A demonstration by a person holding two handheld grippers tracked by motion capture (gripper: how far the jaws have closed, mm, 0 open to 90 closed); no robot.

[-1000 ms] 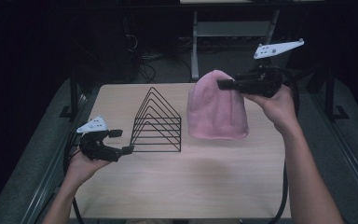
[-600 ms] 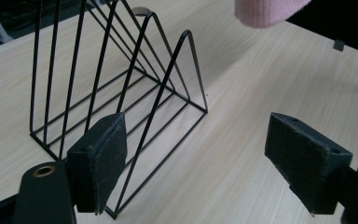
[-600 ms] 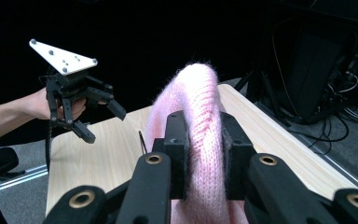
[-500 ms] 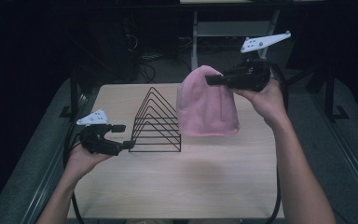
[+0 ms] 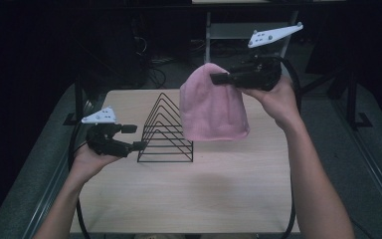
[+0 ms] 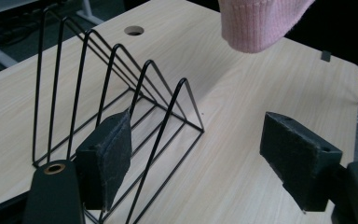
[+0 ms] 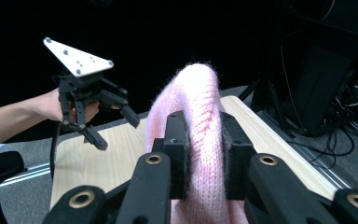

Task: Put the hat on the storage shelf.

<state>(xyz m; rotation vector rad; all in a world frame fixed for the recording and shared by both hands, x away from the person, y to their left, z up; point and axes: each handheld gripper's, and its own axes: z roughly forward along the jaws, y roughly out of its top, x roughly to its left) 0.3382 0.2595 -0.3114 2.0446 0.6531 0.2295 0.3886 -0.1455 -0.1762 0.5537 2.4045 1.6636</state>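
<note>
Your right hand-held gripper (image 5: 218,78) stays clamped on the pink beanie (image 5: 213,105), now carried leftward above the wire rack (image 5: 166,130). Your left hand-held gripper (image 5: 135,137), nothing between its jaws, has just been narrowing beside the rack.

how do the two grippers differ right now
The right gripper is shut on the pink beanie, holding it up above the table; the left gripper is open with nothing between its jaws, low beside the black wire rack. Both are black, hand-held, with a grey plate on top.
</note>
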